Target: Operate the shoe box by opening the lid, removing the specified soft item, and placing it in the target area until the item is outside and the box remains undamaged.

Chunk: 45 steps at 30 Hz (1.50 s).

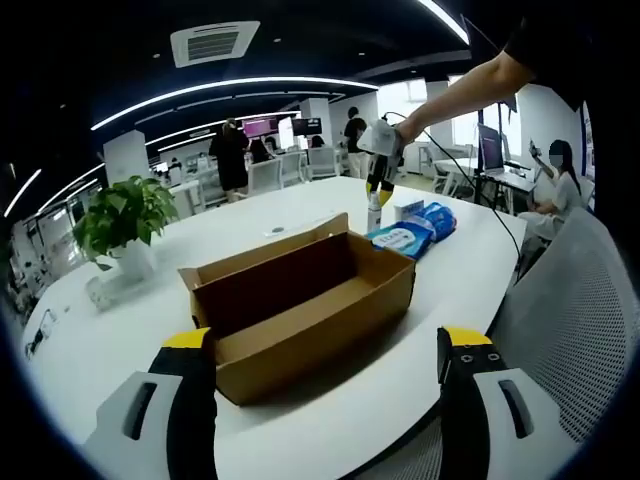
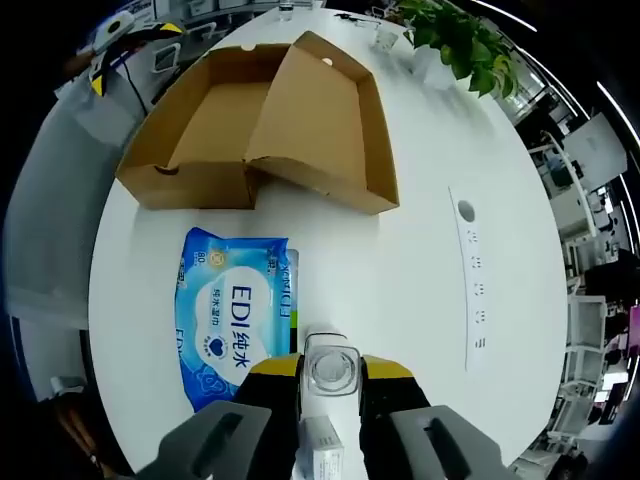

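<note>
1. The shoe box (image 1: 300, 305) sits open on the white tabletop (image 1: 120, 340), its lid (image 2: 325, 125) folded back and, in the right gripper view, leaning partly across the opening; what shows of the inside looks bare.
2. Just beside the box in the right gripper view lies a blue wet-wipes pack (image 2: 235, 325), flat on the tabletop. It is the soft item, judging by its look, and it already lies outside the box.
3. The left tongs (image 1: 325, 375) hang just in front of the box, jaws wide apart and gripping nothing, probably waiting clear so the cardboard is not knocked.
4. The right tongs (image 2: 330, 375) are closed on a small clear bottle (image 2: 332, 370), held from above by its round cap. In the left gripper view they stand over the wipes pack beyond the box, so the bottle seems to be in transit to or from that spot.
5. A strip of sockets (image 2: 472, 280) is set into the tabletop beside the box, and a potted plant (image 1: 125, 215) stands well apart near the far edge.
6. A mesh-backed chair (image 1: 560, 320) stands against the tabletop.
7. Beyond is an open office with ceiling strip lights (image 1: 220, 90), desks with monitors, and several people standing or seated.
</note>
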Motion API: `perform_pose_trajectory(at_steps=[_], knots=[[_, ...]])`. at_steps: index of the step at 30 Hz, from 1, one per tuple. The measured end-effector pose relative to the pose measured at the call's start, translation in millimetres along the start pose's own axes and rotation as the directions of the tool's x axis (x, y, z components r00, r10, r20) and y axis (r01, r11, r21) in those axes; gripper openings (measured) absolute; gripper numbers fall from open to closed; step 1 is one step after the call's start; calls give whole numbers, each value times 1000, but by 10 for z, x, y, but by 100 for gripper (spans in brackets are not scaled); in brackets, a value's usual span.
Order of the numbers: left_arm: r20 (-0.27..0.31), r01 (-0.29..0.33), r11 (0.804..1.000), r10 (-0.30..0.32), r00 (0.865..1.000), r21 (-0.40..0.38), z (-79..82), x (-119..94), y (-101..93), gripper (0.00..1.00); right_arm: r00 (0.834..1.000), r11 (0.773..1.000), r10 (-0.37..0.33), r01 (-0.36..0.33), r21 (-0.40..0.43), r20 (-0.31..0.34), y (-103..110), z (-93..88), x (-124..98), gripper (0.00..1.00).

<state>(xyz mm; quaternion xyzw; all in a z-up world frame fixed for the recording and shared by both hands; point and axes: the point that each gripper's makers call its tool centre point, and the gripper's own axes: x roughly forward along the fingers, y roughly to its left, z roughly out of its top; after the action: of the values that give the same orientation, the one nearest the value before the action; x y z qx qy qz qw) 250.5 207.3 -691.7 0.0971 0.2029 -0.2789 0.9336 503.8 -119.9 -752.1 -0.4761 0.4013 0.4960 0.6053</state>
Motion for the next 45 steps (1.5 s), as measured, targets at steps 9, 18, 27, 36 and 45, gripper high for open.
perform_pose_trajectory(at_steps=[9, 18, 27, 36, 45], knots=[[-8, -86, 990, 86, 996, -108, -27, -44, 211, 82, 1000, 999, -20, 19, 31, 11, -50, -8, 7, 33], [-36, -191, 961, 187, 982, -202, -88, -98, 539, 76, 998, 997, -44, 41, 61, 44, -105, 43, -10, 39], [-82, -255, 944, 243, 967, -208, -143, -11, 892, 67, 996, 995, -66, 61, 83, 58, -146, 40, -59, 41], [-132, -276, 941, 254, 958, -196, -160, 189, 1162, 58, 984, 978, -110, 83, 191, 138, -242, 207, -221, 49], [-220, -277, 937, 231, 948, -211, -359, 335, 1247, 46, 953, 918, -178, 72, 389, 244, -420, 484, -355, 49]])
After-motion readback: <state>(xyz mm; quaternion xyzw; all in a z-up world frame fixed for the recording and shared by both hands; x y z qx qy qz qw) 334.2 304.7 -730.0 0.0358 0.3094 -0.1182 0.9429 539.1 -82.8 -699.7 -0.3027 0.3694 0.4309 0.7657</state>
